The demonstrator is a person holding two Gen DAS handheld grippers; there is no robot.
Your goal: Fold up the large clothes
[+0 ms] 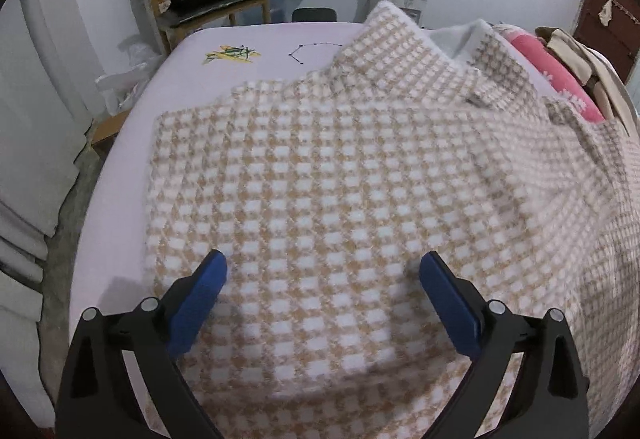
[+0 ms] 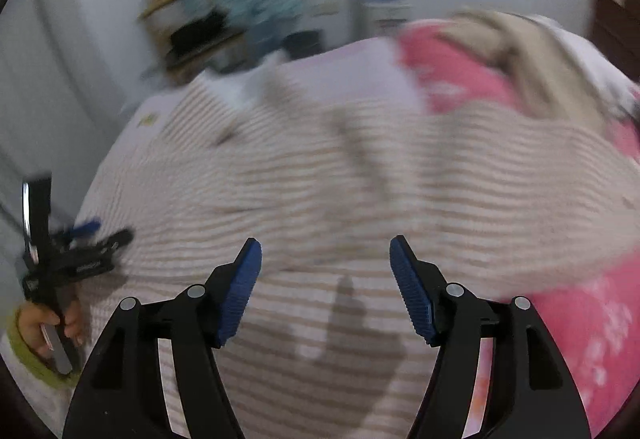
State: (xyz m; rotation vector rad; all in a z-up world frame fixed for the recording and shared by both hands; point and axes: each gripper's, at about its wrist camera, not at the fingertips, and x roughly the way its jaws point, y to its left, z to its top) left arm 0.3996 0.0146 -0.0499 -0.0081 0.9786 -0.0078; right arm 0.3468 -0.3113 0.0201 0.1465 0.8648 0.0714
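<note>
Pink quilt [image 2: 592, 327] and, seemingly, beige clothes [image 2: 532, 51] crowd checked garment [image 1: 340, 179].

A bed [image 1: 120, 175] covered in a pale lilac sheet fills most of the left wrist view. A beige and white checked garment [image 1: 320, 175] lies spread across the middle and right of it, rumpled toward the upper right. Bare sheet shows along the left edge and upper left, printed with a small yellow-green motif [image 1: 230, 54]. At the right edge lie a pink blanket [image 1: 552, 71] and tan clothing [image 1: 580, 55].
</note>
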